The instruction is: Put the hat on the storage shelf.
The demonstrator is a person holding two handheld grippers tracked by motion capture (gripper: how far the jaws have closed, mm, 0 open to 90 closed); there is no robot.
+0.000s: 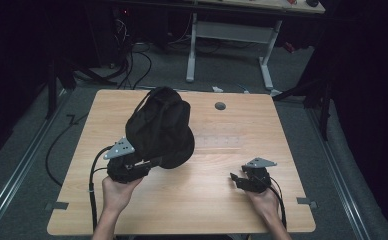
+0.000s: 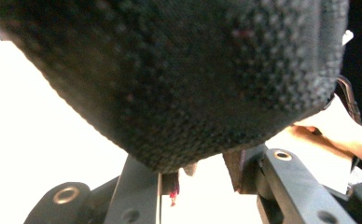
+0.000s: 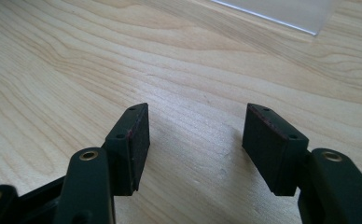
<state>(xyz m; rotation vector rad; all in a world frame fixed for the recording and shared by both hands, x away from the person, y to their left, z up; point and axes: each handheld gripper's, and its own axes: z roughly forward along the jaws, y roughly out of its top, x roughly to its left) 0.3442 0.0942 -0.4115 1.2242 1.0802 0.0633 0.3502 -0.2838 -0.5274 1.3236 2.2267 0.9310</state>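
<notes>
The left gripper (image 1: 141, 166) is being held low over the near-left part of the wooden table (image 1: 222, 200), its jaws pointing toward the black bag (image 1: 159, 129); in the left gripper view the jaws are being seen standing somewhat apart beneath the bag's woven fabric (image 2: 184, 79), a dark fold of it sitting between them — whether that fold is being pinched cannot be told. The bag is being seen bulging up and away from this gripper, its lower edge touching or just over the jaws, its bulk lying left of the table's centre. The right gripper (image 1: 238, 180) is being held near the table's front right, well apart from the bag; its jaws are being kept wide apart over bare wood (image 3: 193, 135), nothing between them. Beyond the bag, a small grey round cap (image 1: 220, 106) is being shown set in the tabletop near the far edge.
</notes>
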